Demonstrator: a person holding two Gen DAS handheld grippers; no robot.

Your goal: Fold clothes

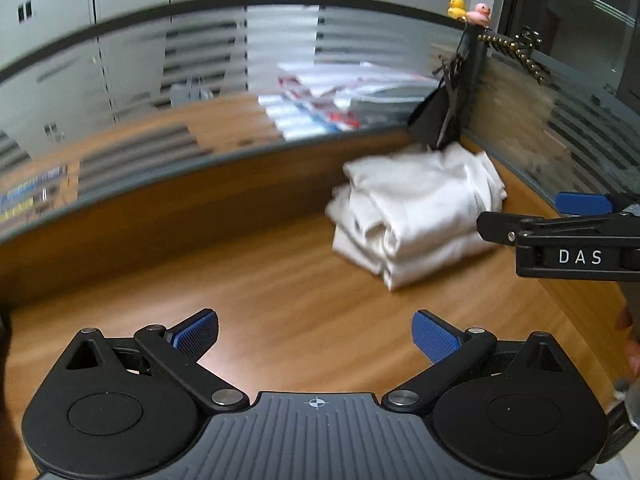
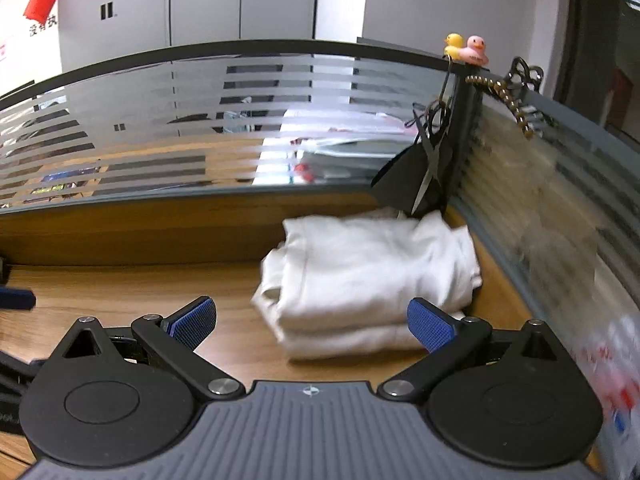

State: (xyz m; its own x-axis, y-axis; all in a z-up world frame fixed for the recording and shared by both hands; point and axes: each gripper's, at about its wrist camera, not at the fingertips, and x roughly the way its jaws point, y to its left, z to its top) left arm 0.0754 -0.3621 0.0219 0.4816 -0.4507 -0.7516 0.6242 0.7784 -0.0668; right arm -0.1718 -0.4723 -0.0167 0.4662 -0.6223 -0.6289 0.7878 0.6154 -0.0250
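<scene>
Desk (image 1: 248, 280), wood, corner bay with striped glass partitions (image 1: 160, 92).
Clothes (image 1: 416, 216): 1 white folded stack, far right corner of the desk, against the partitions.
Left gripper (image 1: 315, 338): fingers spread, empty, over bare desk, well short of the stack.
Right gripper (image 2: 312, 326): fingers spread, empty, just before the stack's near edge.
2 toy ducks (image 2: 466, 48), 1 yellow, 1 pink, atop the partition corner.

Yellow duck (image 2: 453, 43) and pink duck (image 2: 474, 51) perch atop the glass partition (image 2: 200, 92).

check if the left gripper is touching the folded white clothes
Apart. The left wrist view shows bare wooden desk between the open left gripper and the folded white clothes.
</scene>
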